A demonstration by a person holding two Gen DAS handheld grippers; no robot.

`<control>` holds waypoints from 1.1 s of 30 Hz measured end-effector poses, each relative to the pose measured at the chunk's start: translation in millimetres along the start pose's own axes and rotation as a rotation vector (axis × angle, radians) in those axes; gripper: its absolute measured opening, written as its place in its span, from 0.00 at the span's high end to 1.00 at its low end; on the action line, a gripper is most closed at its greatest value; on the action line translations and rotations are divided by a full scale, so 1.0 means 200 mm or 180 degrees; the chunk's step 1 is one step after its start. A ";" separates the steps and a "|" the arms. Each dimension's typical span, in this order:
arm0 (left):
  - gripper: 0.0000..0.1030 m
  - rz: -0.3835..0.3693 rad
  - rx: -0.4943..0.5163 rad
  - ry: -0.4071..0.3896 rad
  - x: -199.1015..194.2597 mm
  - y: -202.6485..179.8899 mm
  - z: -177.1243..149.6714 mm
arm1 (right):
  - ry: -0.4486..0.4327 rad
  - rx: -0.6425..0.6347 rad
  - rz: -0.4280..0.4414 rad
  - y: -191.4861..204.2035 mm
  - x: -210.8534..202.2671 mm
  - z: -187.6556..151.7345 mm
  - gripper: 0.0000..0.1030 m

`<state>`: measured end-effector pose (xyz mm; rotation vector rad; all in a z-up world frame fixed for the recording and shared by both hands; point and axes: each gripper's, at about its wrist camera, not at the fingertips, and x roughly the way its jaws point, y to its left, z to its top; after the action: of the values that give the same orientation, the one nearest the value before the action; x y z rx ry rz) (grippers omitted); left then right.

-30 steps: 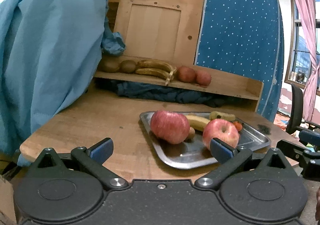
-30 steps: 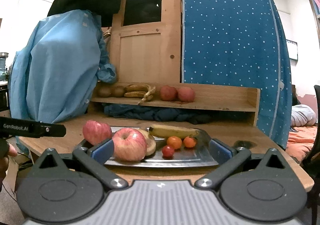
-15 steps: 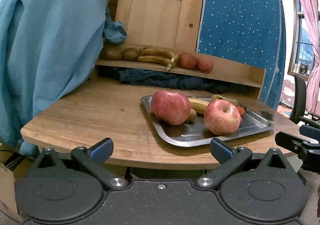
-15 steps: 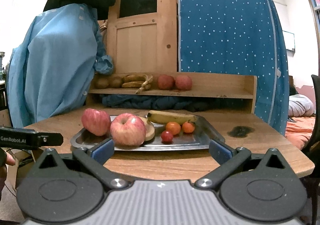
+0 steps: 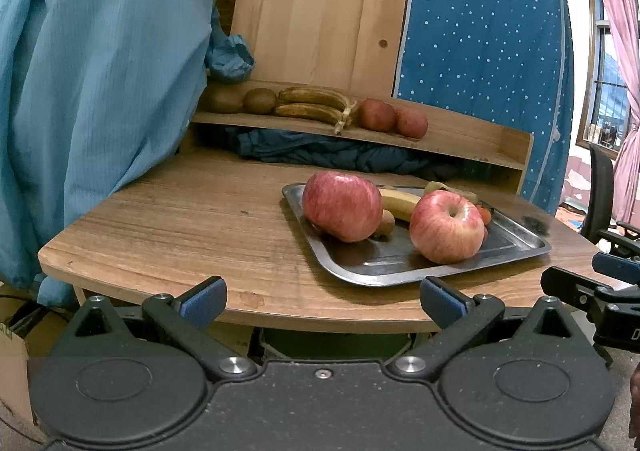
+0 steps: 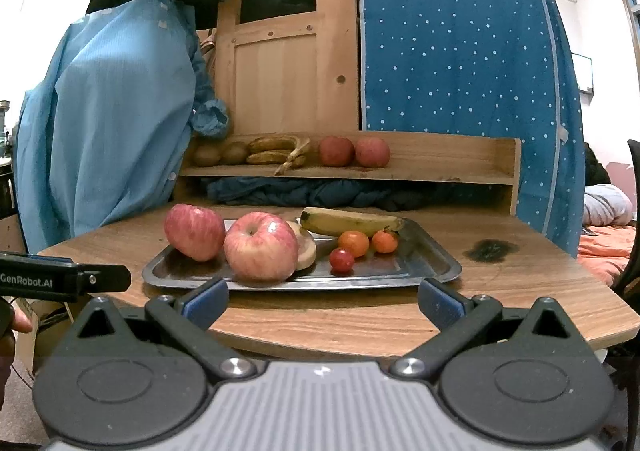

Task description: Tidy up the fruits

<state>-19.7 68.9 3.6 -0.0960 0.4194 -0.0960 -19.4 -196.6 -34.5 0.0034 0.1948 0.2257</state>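
Eyeing the nearer apple (image 6: 261,247) on the metal tray (image 6: 432,263) on the table (image 5: 192,227), I am holding my right claw (image 6: 322,301) spread wide and empty. I am judging a level approach best, straddling its widest part, clear of the cut fruit (image 6: 306,249) touching it. My left claw (image 5: 322,301) is waiting open too.

A wooden table (image 6: 360,315) carries a metal tray (image 6: 432,263); its far shelf (image 6: 440,171) holds kiwis, bananas, apples.
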 end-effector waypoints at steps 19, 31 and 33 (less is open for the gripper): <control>0.01 0.0003 0.0002 0.0000 0.00 0.00 0.00 | -0.0002 0.0009 -0.0006 -0.01 0.00 0.00 0.00; 0.01 0.0003 0.0000 0.0006 0.00 0.00 0.00 | -0.0004 0.0010 -0.0006 -0.01 0.00 -0.01 0.00; 0.01 0.0001 -0.0002 0.0004 0.00 0.00 0.00 | -0.0004 0.0012 -0.0009 -0.01 0.00 -0.01 0.00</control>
<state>-19.5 68.5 3.5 -0.0964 0.4206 -0.0956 -19.3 -198.4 -35.9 0.0069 0.1938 0.2225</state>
